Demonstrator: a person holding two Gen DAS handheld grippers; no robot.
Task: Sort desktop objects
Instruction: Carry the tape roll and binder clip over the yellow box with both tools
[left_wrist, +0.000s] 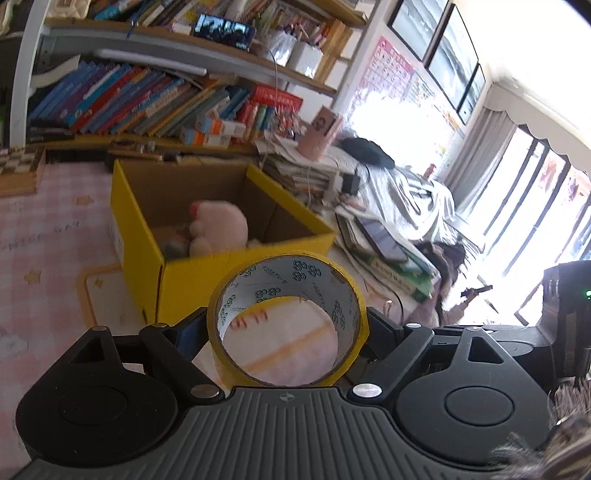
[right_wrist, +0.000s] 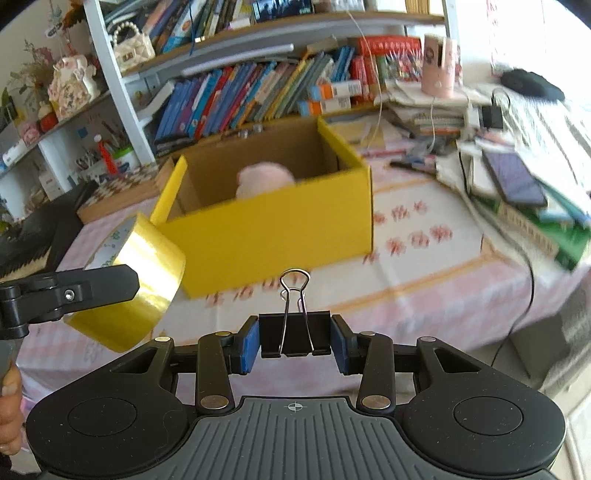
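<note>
My left gripper (left_wrist: 288, 328) is shut on a yellow tape roll (left_wrist: 288, 291), held in the air just short of the near wall of an open yellow cardboard box (left_wrist: 236, 273). A pink plush toy (left_wrist: 218, 225) lies inside the box. In the right wrist view the tape roll (right_wrist: 144, 258) and the left gripper's finger (right_wrist: 92, 288) hang left of the box (right_wrist: 273, 229). My right gripper (right_wrist: 294, 341) is shut on a black binder clip (right_wrist: 294, 332), held above the table in front of the box.
The pink checked tablecloth (right_wrist: 424, 266) covers the table. A stack of books, papers and a tablet (right_wrist: 517, 184) lies at the right. A bookshelf (right_wrist: 258, 85) stands behind the box, a chessboard (right_wrist: 122, 188) at the back left.
</note>
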